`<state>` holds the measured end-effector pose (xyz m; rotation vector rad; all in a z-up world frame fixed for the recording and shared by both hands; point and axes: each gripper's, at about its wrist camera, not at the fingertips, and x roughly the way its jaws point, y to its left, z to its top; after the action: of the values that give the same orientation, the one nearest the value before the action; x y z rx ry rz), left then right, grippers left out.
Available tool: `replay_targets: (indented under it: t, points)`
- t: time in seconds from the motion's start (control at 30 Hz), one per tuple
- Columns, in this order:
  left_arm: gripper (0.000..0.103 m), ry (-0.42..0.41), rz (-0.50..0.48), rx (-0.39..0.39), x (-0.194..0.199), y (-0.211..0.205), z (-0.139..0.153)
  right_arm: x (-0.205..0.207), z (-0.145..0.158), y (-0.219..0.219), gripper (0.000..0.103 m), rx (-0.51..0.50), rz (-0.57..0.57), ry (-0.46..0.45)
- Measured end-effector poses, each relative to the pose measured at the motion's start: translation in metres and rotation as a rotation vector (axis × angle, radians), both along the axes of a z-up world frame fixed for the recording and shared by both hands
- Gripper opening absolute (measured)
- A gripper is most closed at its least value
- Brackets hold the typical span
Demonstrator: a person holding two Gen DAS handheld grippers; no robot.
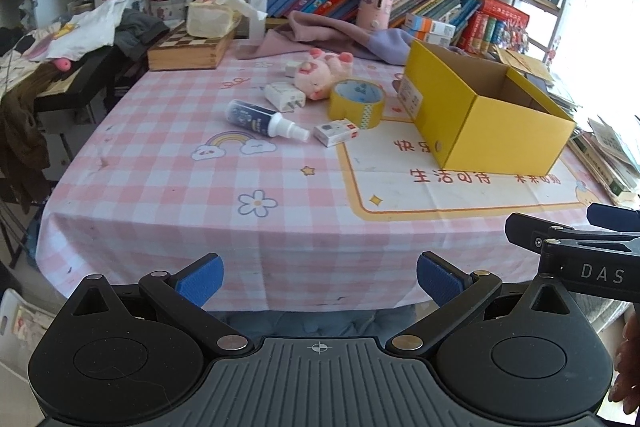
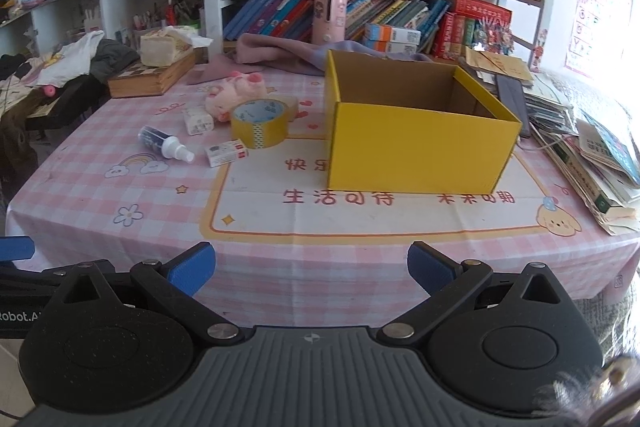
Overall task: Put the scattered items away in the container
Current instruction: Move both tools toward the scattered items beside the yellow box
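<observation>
Matt cardboard box (image 2: 416, 147); glossy tape roll (image 2: 260, 125); cloth tablecloth (image 2: 280, 267)

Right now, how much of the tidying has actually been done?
Nothing looks done yet: the yellow box shows no items inside. Nothing is in hand; the left gripper and right gripper are open. Left to move: tape roll, spray bottle, plush pig, small carton, white charger.

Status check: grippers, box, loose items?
Left gripper and right gripper open, short of table. Yellow box empty. Tape roll, spray bottle still out.
</observation>
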<state>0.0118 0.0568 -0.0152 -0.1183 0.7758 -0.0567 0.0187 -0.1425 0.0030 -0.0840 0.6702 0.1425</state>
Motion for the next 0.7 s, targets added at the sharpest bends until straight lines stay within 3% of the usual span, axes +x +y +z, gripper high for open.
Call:
replay_targets:
  t: [0.7]
  points:
    - [0.103,-0.001,0.083,0.002,0.006,0.024,-0.001,0.014,0.002,0.022,0.103,0.003,0.082,-0.019]
